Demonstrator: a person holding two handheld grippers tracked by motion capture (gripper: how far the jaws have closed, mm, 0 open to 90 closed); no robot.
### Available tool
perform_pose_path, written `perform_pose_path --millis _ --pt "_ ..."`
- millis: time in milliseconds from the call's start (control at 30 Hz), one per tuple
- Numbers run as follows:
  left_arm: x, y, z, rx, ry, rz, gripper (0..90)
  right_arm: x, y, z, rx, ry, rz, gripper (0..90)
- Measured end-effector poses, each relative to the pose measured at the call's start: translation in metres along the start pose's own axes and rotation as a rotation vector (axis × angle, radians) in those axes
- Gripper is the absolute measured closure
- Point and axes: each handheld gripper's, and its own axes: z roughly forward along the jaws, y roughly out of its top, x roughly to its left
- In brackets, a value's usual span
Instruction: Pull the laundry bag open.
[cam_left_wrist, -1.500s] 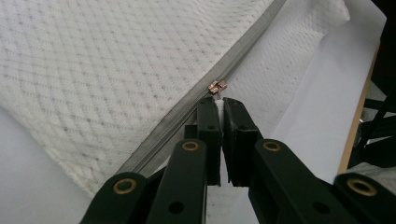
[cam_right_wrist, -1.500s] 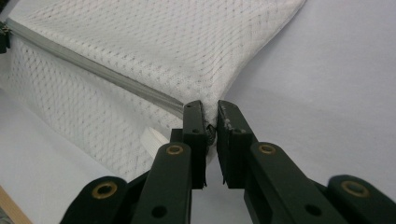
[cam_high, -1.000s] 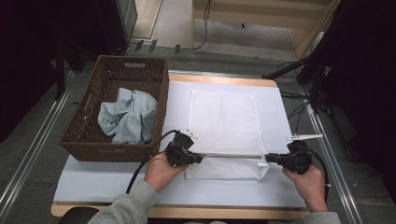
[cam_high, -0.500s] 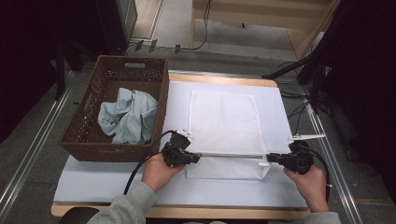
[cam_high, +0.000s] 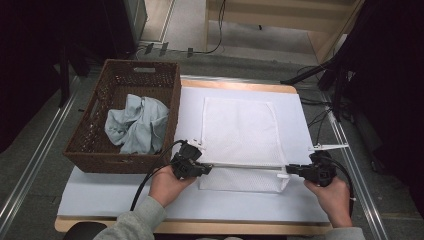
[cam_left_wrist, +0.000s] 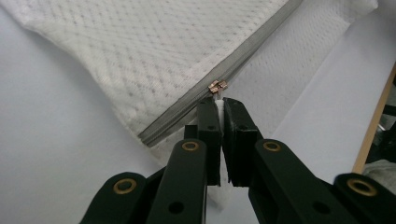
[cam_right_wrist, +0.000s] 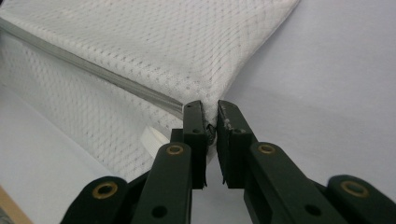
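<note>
- White counter (cam_high: 125, 205) held a mesh bag (cam_high: 240, 135).
- Left gripper (cam_high: 206, 170) clamped its zipper pull (cam_left_wrist: 217, 86).
- Right gripper (cam_high: 289, 170) clamped the bag's corner.

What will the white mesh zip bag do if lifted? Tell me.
The white mesh zip bag will probably sag limply: it lies flat and folds where the left gripper and the right gripper pinch it. It is likely light, being thin, see-through netting. The mesh texture probably resists slipping.
</note>
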Motion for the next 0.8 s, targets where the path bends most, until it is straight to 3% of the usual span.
perform_pose_path --millis 133,800 --pt "0.0004 -0.0023 -0.0022 -0.014 -0.015 -0.008 86.4 -0.0012 -0.0003 -0.0004 -0.007 -0.002 0.005 84.0" --pt "0.002 -0.0046 -0.0052 -0.02 -0.006 -0.025 86.4 -0.0019 -0.0006 -0.0013 -0.003 0.001 0.008 83.9"
